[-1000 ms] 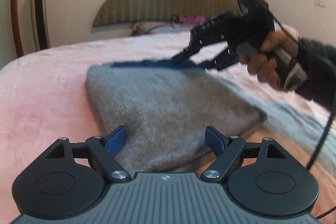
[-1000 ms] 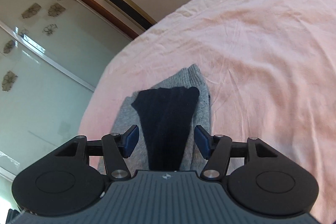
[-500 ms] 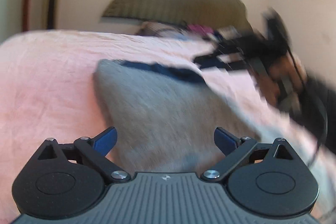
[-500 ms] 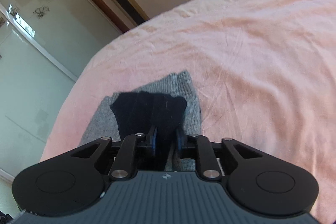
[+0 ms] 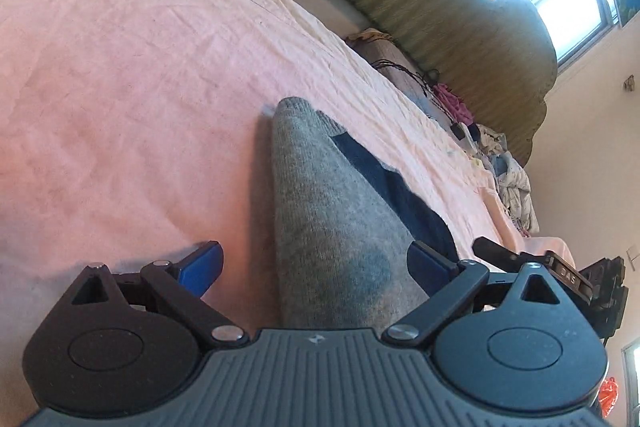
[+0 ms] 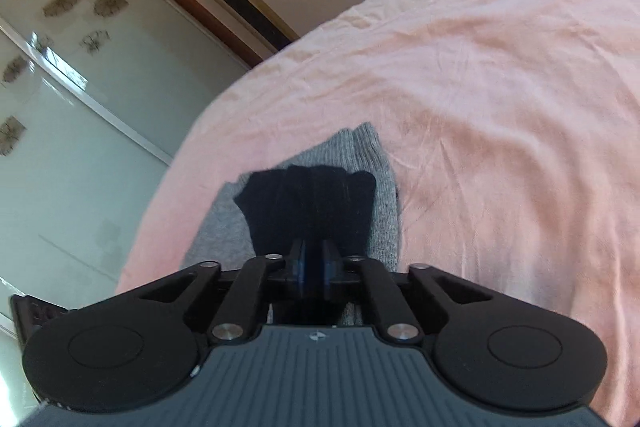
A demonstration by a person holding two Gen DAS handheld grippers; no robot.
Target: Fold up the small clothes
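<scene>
A folded grey knit garment (image 5: 328,227) lies on the pink bedsheet, with a dark navy ribbed piece (image 5: 396,195) lying on top of it. My left gripper (image 5: 316,265) is open, its blue pads either side of the grey garment's near end. In the right wrist view my right gripper (image 6: 314,267) is shut on the near end of the dark navy piece (image 6: 308,203), which rests on the grey garment (image 6: 380,195). Part of the right gripper's body shows in the left wrist view (image 5: 560,275).
The pink bedsheet (image 6: 500,107) stretches widely to the right and beyond the clothes. A padded headboard (image 5: 460,27) with pillows and a pile of loose clothes (image 5: 508,179) stands at the bed's far end. A glass wardrobe door (image 6: 60,107) lies past the bed's left edge.
My right gripper closed on the near end of the dark navy piece. My left gripper swung and tilted, now straddling the grey garment's near end, still open.
</scene>
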